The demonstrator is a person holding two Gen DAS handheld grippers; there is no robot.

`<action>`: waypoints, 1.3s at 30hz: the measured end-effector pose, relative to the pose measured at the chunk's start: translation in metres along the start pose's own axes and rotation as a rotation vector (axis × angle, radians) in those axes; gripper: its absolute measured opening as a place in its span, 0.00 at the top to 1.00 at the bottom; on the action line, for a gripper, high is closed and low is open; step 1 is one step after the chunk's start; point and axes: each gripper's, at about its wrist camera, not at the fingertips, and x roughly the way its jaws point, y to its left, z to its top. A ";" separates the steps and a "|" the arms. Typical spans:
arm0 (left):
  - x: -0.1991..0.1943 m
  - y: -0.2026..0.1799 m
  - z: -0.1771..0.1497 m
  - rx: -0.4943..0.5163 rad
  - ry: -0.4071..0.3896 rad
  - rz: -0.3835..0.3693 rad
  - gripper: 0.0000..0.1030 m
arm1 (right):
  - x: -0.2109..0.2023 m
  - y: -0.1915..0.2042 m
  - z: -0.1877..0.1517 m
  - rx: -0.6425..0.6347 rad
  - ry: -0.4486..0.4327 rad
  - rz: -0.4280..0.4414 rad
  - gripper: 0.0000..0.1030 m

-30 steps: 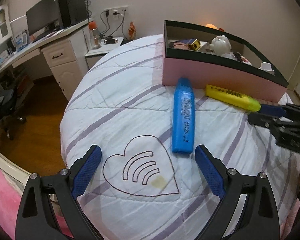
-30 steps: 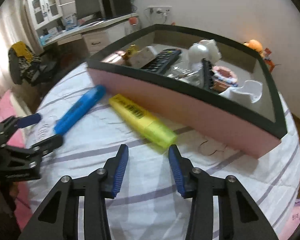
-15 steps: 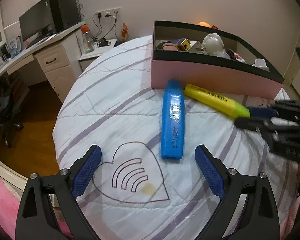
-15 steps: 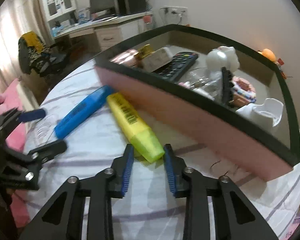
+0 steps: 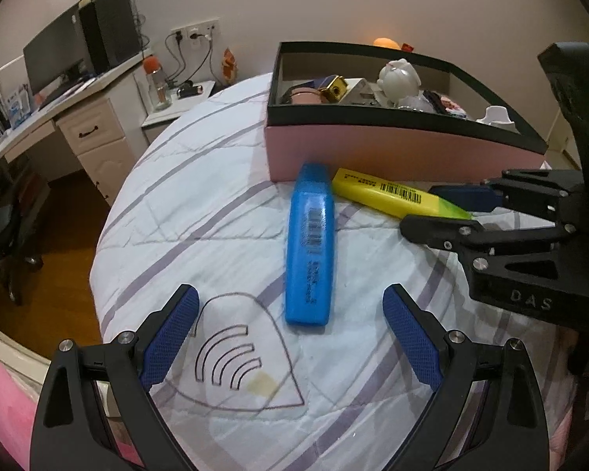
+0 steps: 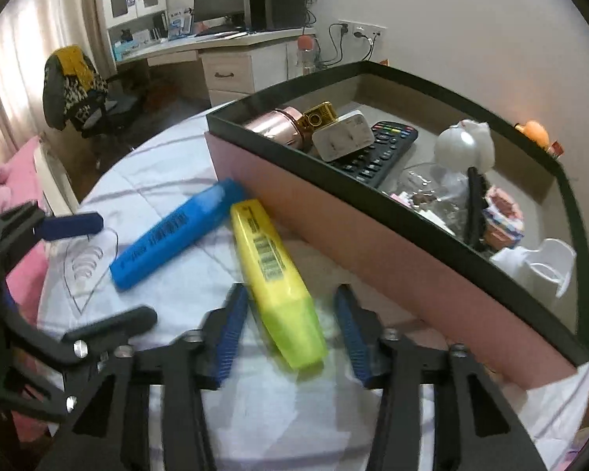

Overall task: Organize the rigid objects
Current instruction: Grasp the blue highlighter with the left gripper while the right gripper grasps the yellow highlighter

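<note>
Now the right hand-held gripper (image 6: 290, 314) straddles the yellow highlighter's (image 6: 273, 271) cap end, jaws just reopened and not gripping, lining up a lift into the box (image 6: 373, 243), while the left hand-held gripper (image 5: 290, 333) waits wide open and empty over the blue highlighter (image 5: 310, 251) on the bed (image 5: 200, 212).

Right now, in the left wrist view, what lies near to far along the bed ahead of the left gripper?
left gripper → heart print on the bedcover → blue highlighter → pink box, its near wall → white figurine inside the box → wall behind.
</note>
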 end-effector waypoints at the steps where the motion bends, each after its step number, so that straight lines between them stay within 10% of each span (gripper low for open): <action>1: 0.001 -0.001 0.001 0.003 -0.001 -0.006 0.07 | -0.001 -0.001 -0.002 0.010 -0.004 0.002 0.64; 9: 0.016 -0.014 0.014 0.061 0.000 -0.040 0.21 | -0.046 -0.018 -0.063 0.206 -0.054 -0.143 0.73; 14: 0.022 -0.014 0.022 0.046 -0.027 -0.084 0.74 | -0.066 -0.032 -0.086 0.299 -0.072 -0.182 0.72; 29: 0.006 -0.032 0.006 0.062 -0.014 -0.106 0.74 | -0.050 -0.034 -0.067 0.236 -0.070 -0.182 0.55; 39: -0.018 -0.030 0.005 0.033 -0.090 -0.123 0.74 | -0.064 -0.032 -0.072 0.252 -0.121 -0.151 0.74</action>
